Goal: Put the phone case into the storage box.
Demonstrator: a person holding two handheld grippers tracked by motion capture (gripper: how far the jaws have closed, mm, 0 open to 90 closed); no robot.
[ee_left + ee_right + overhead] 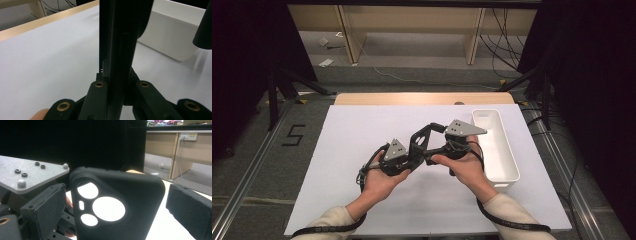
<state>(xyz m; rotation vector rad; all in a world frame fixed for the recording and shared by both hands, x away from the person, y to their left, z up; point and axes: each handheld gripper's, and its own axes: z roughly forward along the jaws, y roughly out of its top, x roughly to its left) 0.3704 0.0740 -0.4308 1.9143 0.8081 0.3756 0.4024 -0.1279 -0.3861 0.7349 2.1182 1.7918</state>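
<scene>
Seen from the high view, the left gripper (416, 145) and right gripper (432, 131) are held together above the white sheet-covered table (347, 150), just beside a long white plastic bin (499, 150). In the left gripper view a black soft phone case (120, 45) is clamped edge-on by nearly shut jaws. In the right gripper view its camera cut-outs are shown (110, 207), with the jaws standing wide apart either side, touching nothing
</scene>
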